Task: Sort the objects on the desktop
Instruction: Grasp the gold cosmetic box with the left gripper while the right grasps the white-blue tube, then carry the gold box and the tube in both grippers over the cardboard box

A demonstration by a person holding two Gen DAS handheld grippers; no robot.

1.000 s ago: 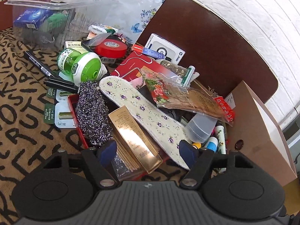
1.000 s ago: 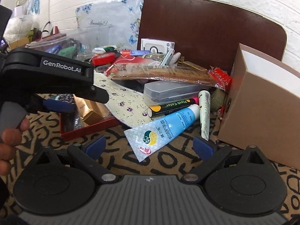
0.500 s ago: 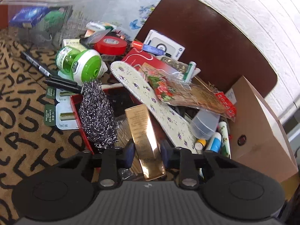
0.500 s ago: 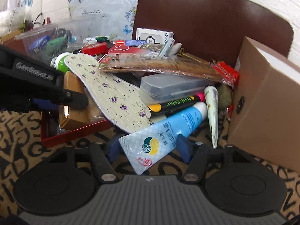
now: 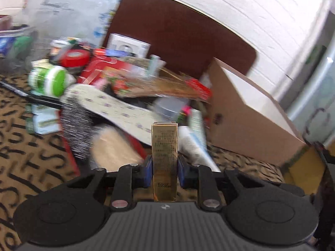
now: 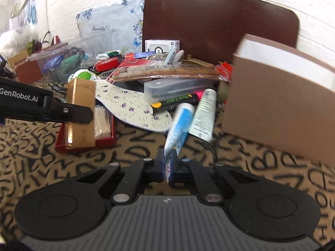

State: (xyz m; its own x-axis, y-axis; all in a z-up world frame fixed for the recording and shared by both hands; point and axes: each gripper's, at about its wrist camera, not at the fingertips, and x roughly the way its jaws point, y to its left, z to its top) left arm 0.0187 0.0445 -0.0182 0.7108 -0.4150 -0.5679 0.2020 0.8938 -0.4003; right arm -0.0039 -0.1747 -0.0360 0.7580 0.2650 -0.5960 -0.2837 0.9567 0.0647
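On the left of the letter-patterned cloth (image 6: 62, 167), a green jar (image 5: 50, 80) is seen lying beside a metal scourer (image 5: 76, 129), both blurred. A red tray (image 6: 83, 144) is set just behind them, with a floral insole (image 6: 129, 106) laid across the heap. The left gripper (image 5: 164, 167) is closed on a gold box (image 5: 164, 156); its jaws have just been closing, and the box is pinched upright between the blue pads (image 5: 147, 170), lifted over the tray. Further right, the flat end of a blue tube (image 6: 178, 129) is clamped by the right gripper (image 6: 166, 167), whose jaws have just been closing almost fully; the tube's cap end still points into the pile, beside a white tube (image 6: 203, 115). At the far right a cardboard box (image 6: 278, 104) is stood on the cloth.
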